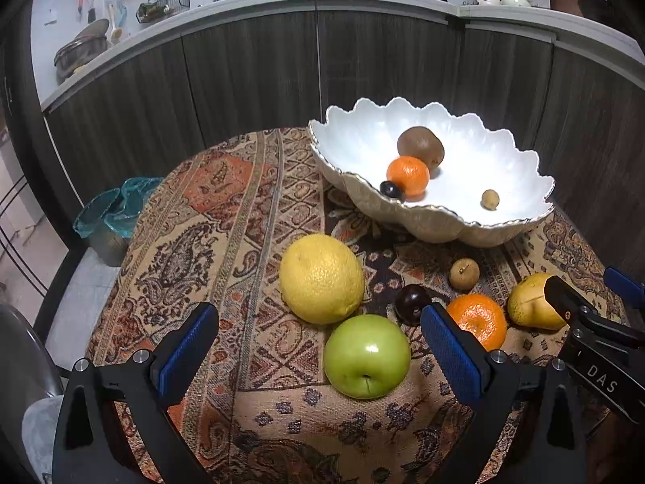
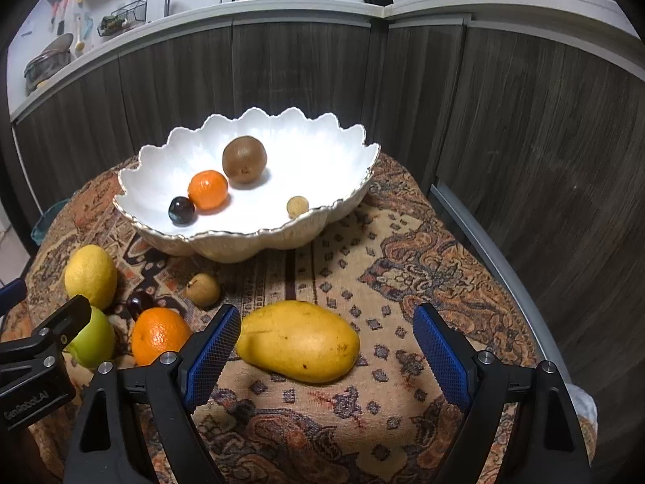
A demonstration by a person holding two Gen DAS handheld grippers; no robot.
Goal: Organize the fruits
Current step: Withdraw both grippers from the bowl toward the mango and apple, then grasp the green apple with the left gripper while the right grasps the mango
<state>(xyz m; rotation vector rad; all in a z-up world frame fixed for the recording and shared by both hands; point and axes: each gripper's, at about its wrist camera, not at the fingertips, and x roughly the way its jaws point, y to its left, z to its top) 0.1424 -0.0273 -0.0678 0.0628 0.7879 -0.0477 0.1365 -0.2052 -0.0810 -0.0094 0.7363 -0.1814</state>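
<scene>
Item nearest my left fingers (image 1: pixel 318 347): green apple (image 1: pixel 367 357), between pads set wide apart, gripping nothing. Right fingers (image 2: pixel 326 347): likewise spread and empty, straddling the mango (image 2: pixel 298 341). Loose on the patterned tabletop (image 2: pixel 403 266): grapefruit (image 1: pixel 321 278), tangerine (image 1: pixel 477 318), dark plum (image 1: pixel 411 302), a small brown fruit (image 1: pixel 463 274). White scalloped bowl (image 2: pixel 153 185) holds four fruits. Risk, I judge: closing off-centre could roll the apple into its neighbours; the tapered mango could slip.
</scene>
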